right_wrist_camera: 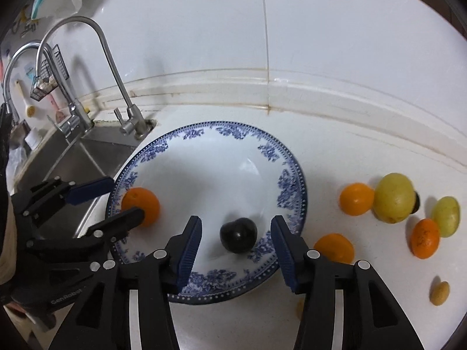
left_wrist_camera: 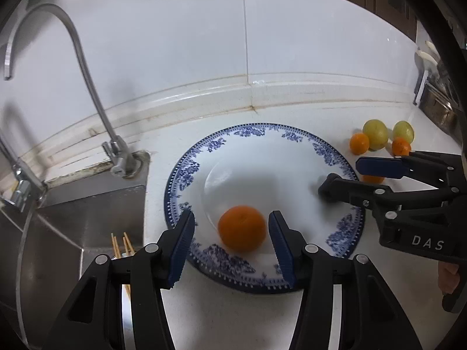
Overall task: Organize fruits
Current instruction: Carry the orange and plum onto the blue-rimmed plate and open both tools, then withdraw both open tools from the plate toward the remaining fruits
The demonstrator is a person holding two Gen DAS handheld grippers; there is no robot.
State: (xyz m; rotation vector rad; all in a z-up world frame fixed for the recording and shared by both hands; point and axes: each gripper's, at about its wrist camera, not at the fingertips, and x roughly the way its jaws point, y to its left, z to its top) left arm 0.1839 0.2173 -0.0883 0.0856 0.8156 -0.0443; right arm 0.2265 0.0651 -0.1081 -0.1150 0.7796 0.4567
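Fruits lie partly on a blue-patterned plate [left_wrist_camera: 186,172] and partly loose on the white counter [left_wrist_camera: 292,108]. From the left wrist view, an orange [left_wrist_camera: 241,228] sits on the near part of the plate, between the jaws of the left gripper [left_wrist_camera: 232,243]; these stand apart with a gap on either side of the orange, so nothing is gripped. The right gripper [left_wrist_camera: 340,178] reaches in from the right over the plate's rim. Beyond it, well apart from the plate, two yellow-green fruits [left_wrist_camera: 375,132] and small oranges [left_wrist_camera: 359,143] cluster on the counter. A tap [left_wrist_camera: 87,81] stands over the steel sink [left_wrist_camera: 87,204] on the left.

From the right wrist view, a dark plum [right_wrist_camera: 238,234] rests on the near part of the plate [right_wrist_camera: 292,180], between the parted jaws of the right gripper [right_wrist_camera: 236,250], touching neither pad. The left gripper [right_wrist_camera: 116,201], jaws apart, flanks the orange [right_wrist_camera: 143,204] at the plate's left rim. To the right, loose oranges [right_wrist_camera: 356,202] and yellow-green fruits [right_wrist_camera: 394,201] lie on the counter, with a small tan fruit [right_wrist_camera: 439,293] nearer the camera.
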